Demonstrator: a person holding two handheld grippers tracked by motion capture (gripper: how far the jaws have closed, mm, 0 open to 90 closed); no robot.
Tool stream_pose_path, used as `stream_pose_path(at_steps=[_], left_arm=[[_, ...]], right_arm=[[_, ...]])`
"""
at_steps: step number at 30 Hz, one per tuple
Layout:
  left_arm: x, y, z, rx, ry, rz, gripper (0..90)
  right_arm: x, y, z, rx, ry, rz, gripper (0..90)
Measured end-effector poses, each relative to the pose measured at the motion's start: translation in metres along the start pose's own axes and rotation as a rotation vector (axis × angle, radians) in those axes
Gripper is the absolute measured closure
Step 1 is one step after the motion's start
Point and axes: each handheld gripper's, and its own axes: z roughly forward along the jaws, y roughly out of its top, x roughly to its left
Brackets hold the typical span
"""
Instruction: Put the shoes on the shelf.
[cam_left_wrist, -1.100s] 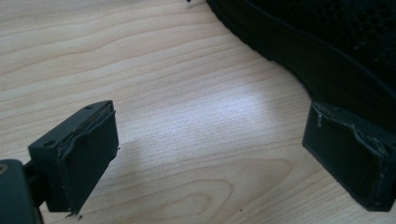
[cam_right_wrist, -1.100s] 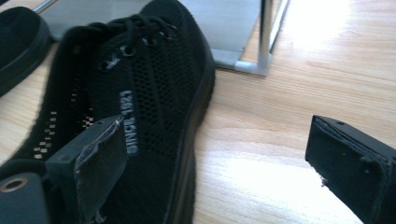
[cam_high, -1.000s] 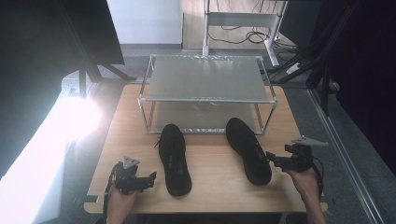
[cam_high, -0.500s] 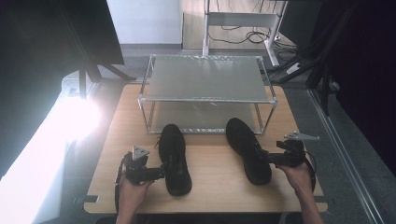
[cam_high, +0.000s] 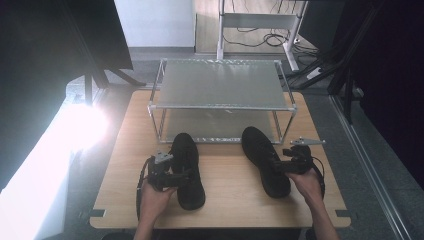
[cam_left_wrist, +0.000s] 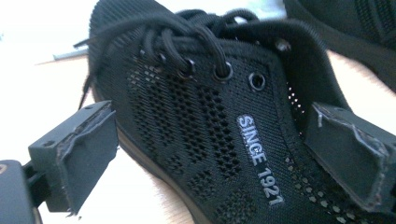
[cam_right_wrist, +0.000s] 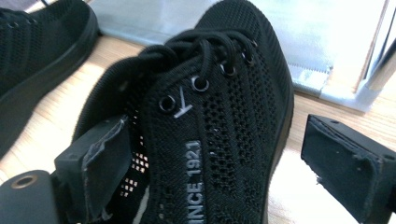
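The left gripper (cam_high: 182, 176) has come up from the near left corner of the table (cam_high: 235, 200) to the left shoe (cam_high: 188, 170), and its spread jaws now straddle the shoe's side wall. The right gripper (cam_high: 277, 166) has slid in from beside the right shoe (cam_high: 264, 160), with its open jaws now astride that shoe's collar.

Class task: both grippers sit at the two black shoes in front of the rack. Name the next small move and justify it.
Probably close both grippers. The left gripper has its open jaws either side of the left shoe wall, one inside the collar; the right gripper straddles the right shoe the same way. Neither grips yet, and the rack shelves are bare.
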Motion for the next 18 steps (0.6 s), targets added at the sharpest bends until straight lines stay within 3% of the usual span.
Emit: stream_pose_path(at_steps=[3,7,9,10,13,18], left_arm=[[0.002,-0.002,0.009,0.014,0.002,-0.017,4.0],[0.004,-0.002,0.017,0.031,0.016,-0.021,3.5],[0.006,-0.001,0.02,0.03,0.024,-0.023,3.7],[0.006,-0.001,0.022,0.029,0.032,-0.025,5.4],[0.009,-0.001,0.026,0.028,0.057,-0.046,13.7],[0.011,-0.002,0.018,0.032,0.078,-0.061,30.9]], right_arm=[[-0.002,-0.002,0.007,0.03,-0.005,0.007,13.8],[-0.003,-0.006,0.017,0.031,-0.015,0.023,24.6],[-0.001,-0.006,0.02,0.033,-0.068,-0.006,32.8],[0.0,-0.006,0.022,0.043,-0.091,-0.029,34.9],[-0.001,-0.009,0.023,0.032,-0.127,-0.022,44.0],[-0.006,-0.013,0.019,-0.011,-0.151,0.044,57.4]])
